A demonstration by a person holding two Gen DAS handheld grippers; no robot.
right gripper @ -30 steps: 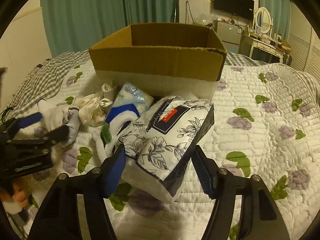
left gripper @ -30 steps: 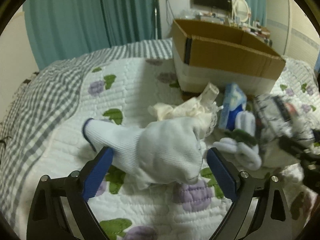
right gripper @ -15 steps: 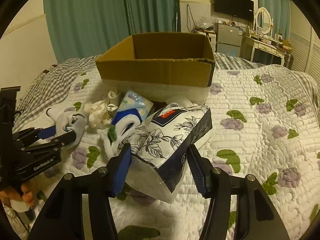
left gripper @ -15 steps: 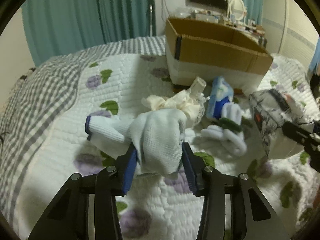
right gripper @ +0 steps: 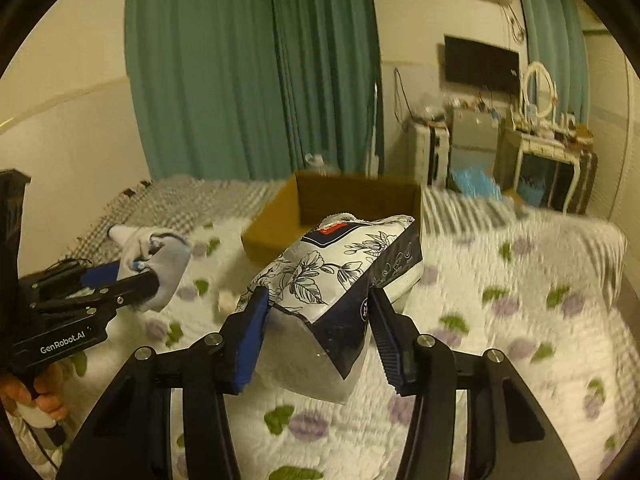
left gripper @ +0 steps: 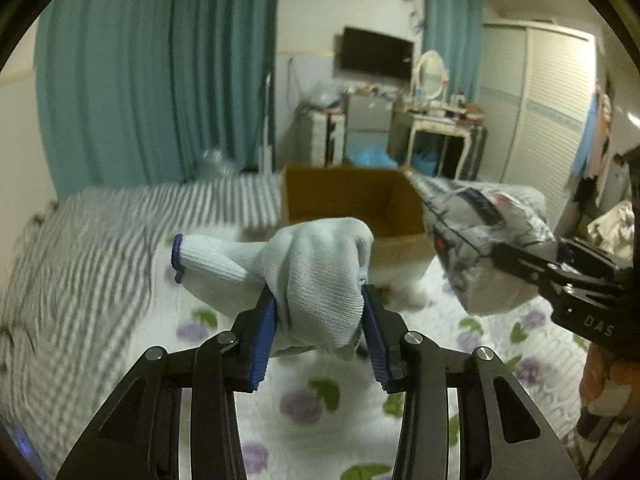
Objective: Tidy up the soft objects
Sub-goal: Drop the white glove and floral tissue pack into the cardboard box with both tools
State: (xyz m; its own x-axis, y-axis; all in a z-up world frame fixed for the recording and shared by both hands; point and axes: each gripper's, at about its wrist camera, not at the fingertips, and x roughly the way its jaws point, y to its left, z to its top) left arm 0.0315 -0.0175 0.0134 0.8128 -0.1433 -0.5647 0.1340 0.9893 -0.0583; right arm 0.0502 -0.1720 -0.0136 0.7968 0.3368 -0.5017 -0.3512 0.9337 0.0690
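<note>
A white knit glove (left gripper: pixel 312 264) with a blue cuff hangs in my left gripper (left gripper: pixel 318 300), whose blue pads press on both its sides, above the quilt. My right gripper (right gripper: pixel 318 300) holds a floral black-and-white tissue pack (right gripper: pixel 340 264); its jaws are closing and the pads squeeze the pack. Both are lifted off the bed. The open cardboard box (left gripper: pixel 344 200) stands just beyond them on the bed and looks empty. In the left wrist view the tissue pack (left gripper: pixel 488 248) hangs at the right. In the right wrist view the glove (right gripper: pixel 160 248) hangs at the left.
The white floral quilt (right gripper: pixel 500 320) covers the bed, with a grey checked blanket (left gripper: pixel 100 240) to the left. A small pale item (right gripper: pixel 226 300) lies on the quilt below. Teal curtains, a dressing table (left gripper: pixel 436 128) and a wall TV stand beyond the bed. A person's hand (right gripper: pixel 44 404) grips the left handle.
My left gripper shut on the glove. Both grippers then rose off the quilt with glove and tissue pack. The pile of other soft items dropped out of view.
</note>
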